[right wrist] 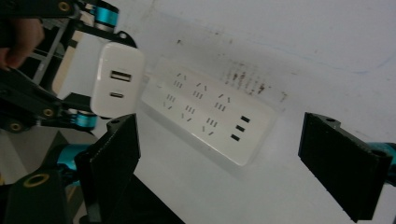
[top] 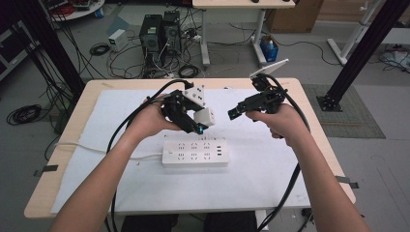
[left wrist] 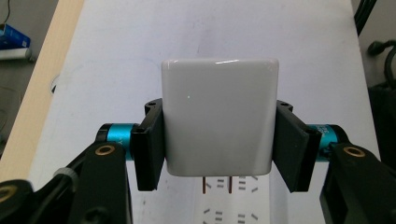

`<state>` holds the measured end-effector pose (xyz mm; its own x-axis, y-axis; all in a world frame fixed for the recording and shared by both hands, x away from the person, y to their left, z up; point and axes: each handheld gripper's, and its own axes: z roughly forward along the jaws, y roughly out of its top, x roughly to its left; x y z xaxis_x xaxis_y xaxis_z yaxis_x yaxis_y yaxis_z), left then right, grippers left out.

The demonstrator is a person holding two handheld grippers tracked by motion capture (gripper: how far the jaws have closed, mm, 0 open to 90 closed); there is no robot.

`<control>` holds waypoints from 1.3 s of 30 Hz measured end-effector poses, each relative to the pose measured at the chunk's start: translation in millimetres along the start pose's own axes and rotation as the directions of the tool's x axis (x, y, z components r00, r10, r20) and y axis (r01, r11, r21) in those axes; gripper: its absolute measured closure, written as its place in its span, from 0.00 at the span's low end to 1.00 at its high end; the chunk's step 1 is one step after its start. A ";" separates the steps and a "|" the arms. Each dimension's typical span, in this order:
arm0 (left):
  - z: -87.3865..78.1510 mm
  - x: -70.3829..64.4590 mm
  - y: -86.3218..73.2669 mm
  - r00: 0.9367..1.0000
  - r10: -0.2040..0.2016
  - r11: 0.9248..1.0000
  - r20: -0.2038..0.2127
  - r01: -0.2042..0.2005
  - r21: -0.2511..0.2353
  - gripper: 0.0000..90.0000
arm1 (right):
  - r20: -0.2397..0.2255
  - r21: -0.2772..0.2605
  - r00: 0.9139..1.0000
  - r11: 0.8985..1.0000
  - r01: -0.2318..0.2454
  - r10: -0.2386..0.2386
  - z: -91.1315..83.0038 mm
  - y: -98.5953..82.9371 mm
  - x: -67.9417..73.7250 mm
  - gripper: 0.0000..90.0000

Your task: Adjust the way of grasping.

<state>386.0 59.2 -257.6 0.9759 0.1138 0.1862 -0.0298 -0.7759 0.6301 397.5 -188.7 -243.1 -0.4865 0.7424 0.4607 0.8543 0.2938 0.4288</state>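
The charger (left wrist: 219, 121) is a small, glossy white block with rounded corners and edges. In the left gripper view its broad flat face is plain, and two thin metal prongs stick out of its lower end. In the right gripper view its opposite end shows two ports, a wider one above a narrower one.

The left tongs (left wrist: 219, 144) are closed on the charger: the two black jaws press flat against its two opposite sides, with the block sitting squarely between them and rising above the jaw tips. In the high view the left tongs (top: 198, 121) hold the charger (top: 204, 116) off the surface, just above and behind the far edge of the power strip (top: 195, 152), near its middle. The prongs point down toward the strip, whose socket slots show just below them in the left gripper view.

The power strip is a long white bar lying flat on the white surface (top: 270, 174), with rows of sockets and three small ports at one end.

The right tongs (top: 232, 114) hover to the right of the charger, near but not touching it. Their jaws stand wide apart and hold nothing, as seen in the right gripper view (right wrist: 233, 163).
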 end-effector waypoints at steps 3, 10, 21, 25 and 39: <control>5.0 -2.0 1.4 1.000 0.011 1.000 -0.003 -0.011 -0.021 0.47 | -0.038 -0.003 0.999 1.000 -0.007 0.007 2.9 0.7 4.8 0.14; 11.1 -7.4 9.8 0.999 0.032 0.999 0.005 -0.032 -0.027 0.47 | -0.109 -0.013 0.994 0.999 -0.030 0.028 14.1 4.2 13.2 0.26; 8.7 -11.2 17.0 0.998 0.055 0.997 -0.027 -0.056 -0.053 0.47 | -0.228 0.007 0.972 0.999 -0.048 0.049 33.7 7.5 19.8 0.49; 9.4 -13.1 16.4 0.995 0.081 0.995 -0.066 -0.085 -0.053 0.47 | -0.260 0.002 0.963 0.997 -0.077 0.075 36.1 6.7 16.7 0.64; 7.5 -8.1 4.3 0.991 0.007 0.993 -0.132 0.009 0.122 0.32 | -0.182 -0.027 0.983 0.999 -0.034 0.029 26.7 7.3 7.8 0.69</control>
<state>379.6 50.3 -262.0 0.9388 0.1889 0.2882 0.0056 -0.8447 0.5353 404.9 -164.7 -257.1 -0.4867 0.6288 0.6064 0.8653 0.2516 0.4336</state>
